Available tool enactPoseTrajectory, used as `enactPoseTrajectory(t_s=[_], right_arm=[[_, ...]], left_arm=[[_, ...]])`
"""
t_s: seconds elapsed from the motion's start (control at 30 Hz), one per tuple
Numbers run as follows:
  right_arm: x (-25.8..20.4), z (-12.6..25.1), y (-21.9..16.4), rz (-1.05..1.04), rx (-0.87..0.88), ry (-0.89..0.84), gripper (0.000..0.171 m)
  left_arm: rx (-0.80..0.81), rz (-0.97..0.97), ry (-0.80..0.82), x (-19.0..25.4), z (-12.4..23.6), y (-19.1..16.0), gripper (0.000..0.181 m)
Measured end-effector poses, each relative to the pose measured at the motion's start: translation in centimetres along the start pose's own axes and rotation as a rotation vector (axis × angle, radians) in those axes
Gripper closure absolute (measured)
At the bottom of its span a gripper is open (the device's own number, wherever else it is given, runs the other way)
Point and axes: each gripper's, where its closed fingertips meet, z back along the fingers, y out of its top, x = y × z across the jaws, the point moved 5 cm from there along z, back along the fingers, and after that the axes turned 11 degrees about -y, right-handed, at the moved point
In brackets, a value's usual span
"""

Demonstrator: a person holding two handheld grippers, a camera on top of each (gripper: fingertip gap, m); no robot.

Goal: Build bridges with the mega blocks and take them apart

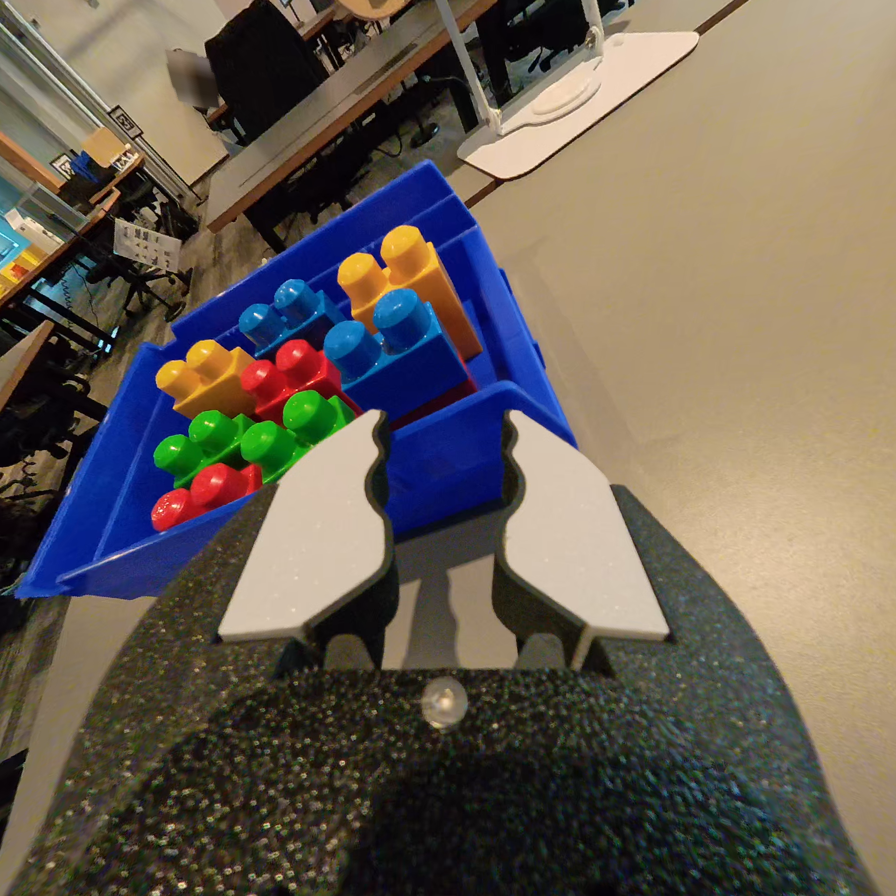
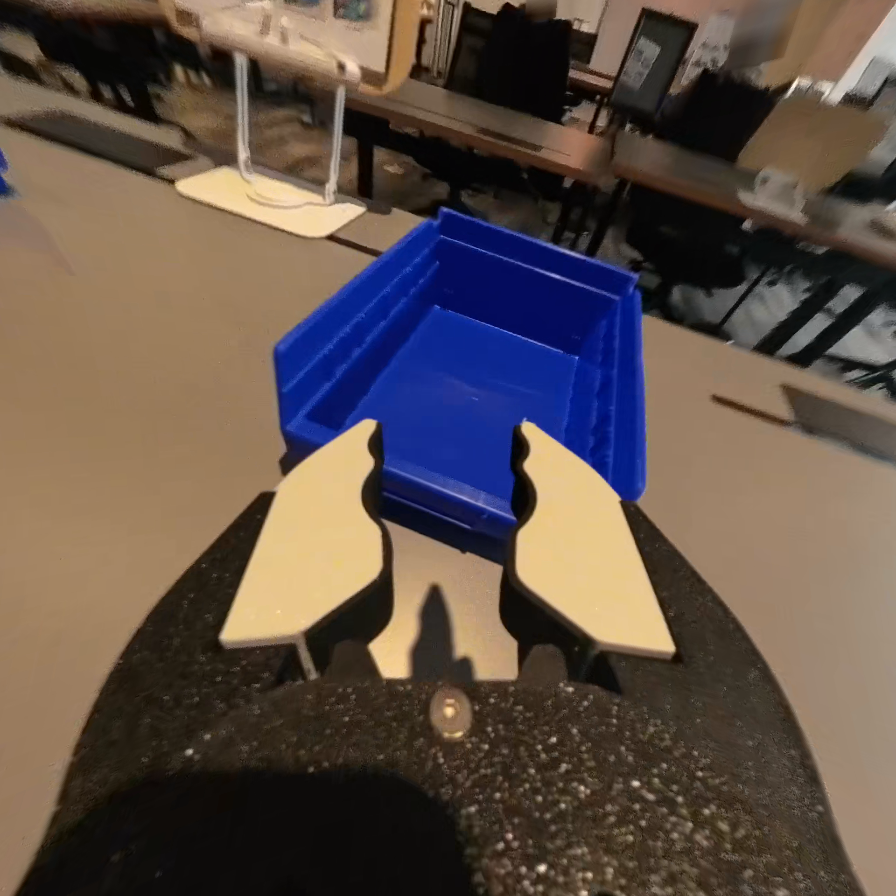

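In the left wrist view a blue bin on the grey table holds several mega blocks: orange, blue, red and green ones. My left gripper is open and empty, just in front of the bin's near wall. In the right wrist view a second blue bin stands on the table with nothing in it. My right gripper is open and empty, its tips over that bin's low front lip.
A white lamp base stands at the table's far edge; it also shows in the right wrist view. Bare grey table lies right of the block bin. Desks and chairs stand beyond the table. My right fingertips sit around 65 cm from my left ones.
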Motion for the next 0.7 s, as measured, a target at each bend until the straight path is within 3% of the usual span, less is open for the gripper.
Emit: enactPoseTrajectory(t_s=[0.1,0.27,0.47,0.7], right_arm=[[-3.7,1.0,2.3,0.172,0.035,-0.015,0.12],[-10.6,0.0,4.4,0.266,0.099,0.145,0.122],[-17.0,-2.9,2.0,0.265,0.054,0.304,0.123],[-21.1,-4.9,-1.4,0.307,-0.006,0.348,0.127]], left_arm=[[-0.014,-0.005,0.005,0.0,0.2,0.0,0.14],[-0.032,-0.014,0.006,-0.3,0.7,-0.1,0.148],[-0.088,-0.003,-0.007,-0.7,1.4,-0.3,0.154],[-0.211,0.065,0.005,-1.4,3.6,-1.0,0.159]])
